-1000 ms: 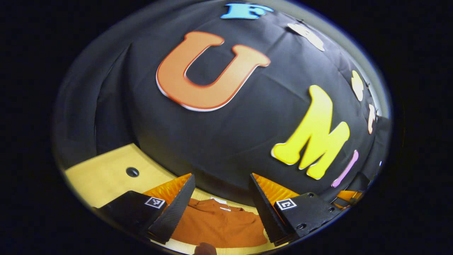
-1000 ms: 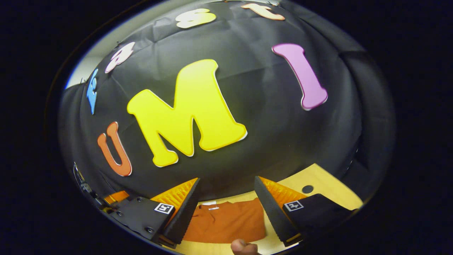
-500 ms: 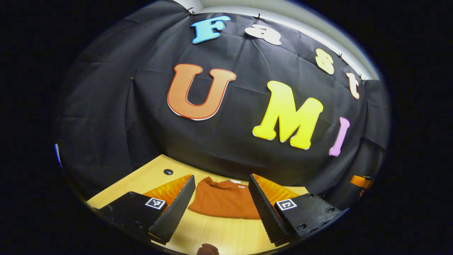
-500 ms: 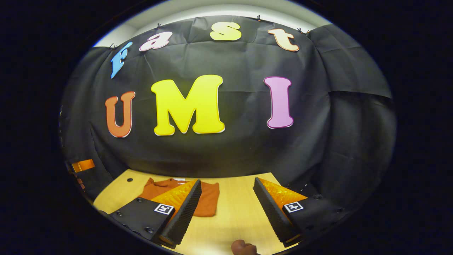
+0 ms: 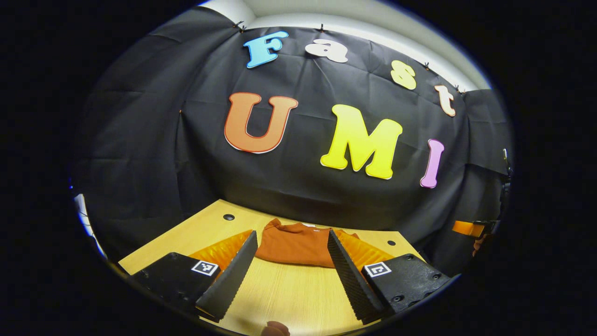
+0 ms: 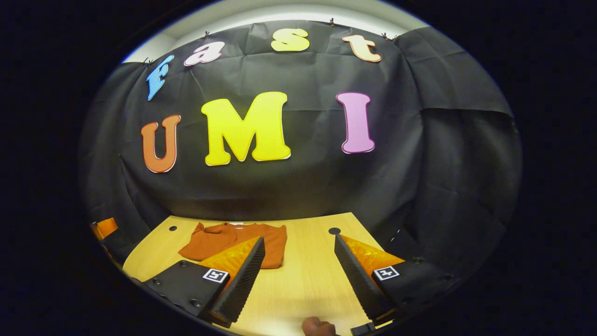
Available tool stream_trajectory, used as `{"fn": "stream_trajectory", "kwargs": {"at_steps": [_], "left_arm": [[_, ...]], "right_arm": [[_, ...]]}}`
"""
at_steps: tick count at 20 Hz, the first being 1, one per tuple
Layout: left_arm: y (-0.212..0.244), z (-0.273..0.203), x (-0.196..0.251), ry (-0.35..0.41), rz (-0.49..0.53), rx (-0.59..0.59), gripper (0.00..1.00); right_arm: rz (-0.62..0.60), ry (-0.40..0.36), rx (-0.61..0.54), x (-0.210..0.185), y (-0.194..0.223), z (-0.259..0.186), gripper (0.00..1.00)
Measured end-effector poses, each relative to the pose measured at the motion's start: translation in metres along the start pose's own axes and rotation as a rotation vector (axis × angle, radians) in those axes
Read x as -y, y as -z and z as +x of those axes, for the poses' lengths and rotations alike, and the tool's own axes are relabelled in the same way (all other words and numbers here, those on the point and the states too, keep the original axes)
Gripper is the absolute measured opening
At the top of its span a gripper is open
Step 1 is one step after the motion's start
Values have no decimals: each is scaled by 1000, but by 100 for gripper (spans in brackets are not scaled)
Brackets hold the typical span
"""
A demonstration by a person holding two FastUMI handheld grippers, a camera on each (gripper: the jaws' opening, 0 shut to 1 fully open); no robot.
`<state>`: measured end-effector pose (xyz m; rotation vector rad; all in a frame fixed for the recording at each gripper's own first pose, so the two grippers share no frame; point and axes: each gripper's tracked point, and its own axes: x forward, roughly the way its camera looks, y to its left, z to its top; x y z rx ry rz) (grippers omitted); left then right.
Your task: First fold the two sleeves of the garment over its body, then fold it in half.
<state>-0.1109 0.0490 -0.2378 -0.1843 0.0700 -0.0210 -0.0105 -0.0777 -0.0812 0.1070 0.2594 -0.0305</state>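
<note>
Both grippers, left (image 5: 291, 266) and right (image 6: 298, 275), hang wide open and empty above the table (image 6: 308, 280); the garment (image 5: 296, 243) lies compactly folded toward the far edge; best to leave it undisturbed.

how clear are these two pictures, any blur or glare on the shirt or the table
Left gripper view: sharp, no motion blur; the shirt evenly lit, the table slightly brighter near the camera, straight edges bowed by the fisheye. Right gripper view: equally crisp, no glare on the shirt.
</note>
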Motion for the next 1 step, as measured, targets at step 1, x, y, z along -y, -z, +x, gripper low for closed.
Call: {"fn": "stream_trajectory", "kwargs": {"at_steps": [1], "left_arm": [[0, 1, 2, 2, 4, 6, 98]], "right_arm": [[-10, -20, -11, -9, 3, 0, 96]]}}
